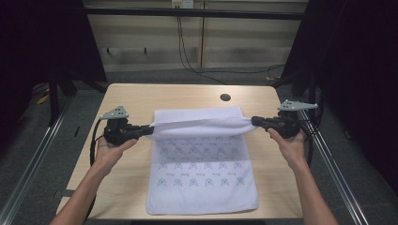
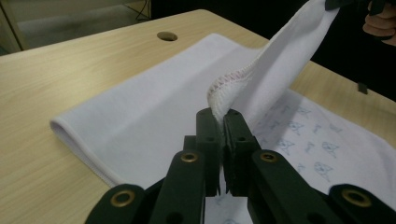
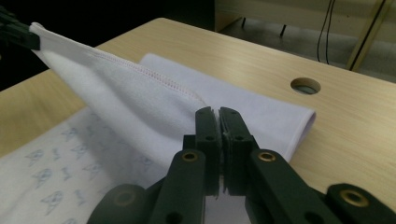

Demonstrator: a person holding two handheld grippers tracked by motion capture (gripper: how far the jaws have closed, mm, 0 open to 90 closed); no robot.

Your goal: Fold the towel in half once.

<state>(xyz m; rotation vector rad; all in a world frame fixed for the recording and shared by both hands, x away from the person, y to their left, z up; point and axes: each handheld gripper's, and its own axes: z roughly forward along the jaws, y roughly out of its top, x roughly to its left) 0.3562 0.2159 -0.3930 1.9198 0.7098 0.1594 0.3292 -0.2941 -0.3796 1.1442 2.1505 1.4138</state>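
Your left claw is clamped on the left corner of the white towel, its stitched hem pinched between the jaws in the left gripper view; the towel lies along the middle of the desk, its near part flat with the pale blue print facing up, its far edge lifted off the surface and stretched taut between your hands, a fold resting beneath it; your right claw is closed on the opposite corner, level with the left.
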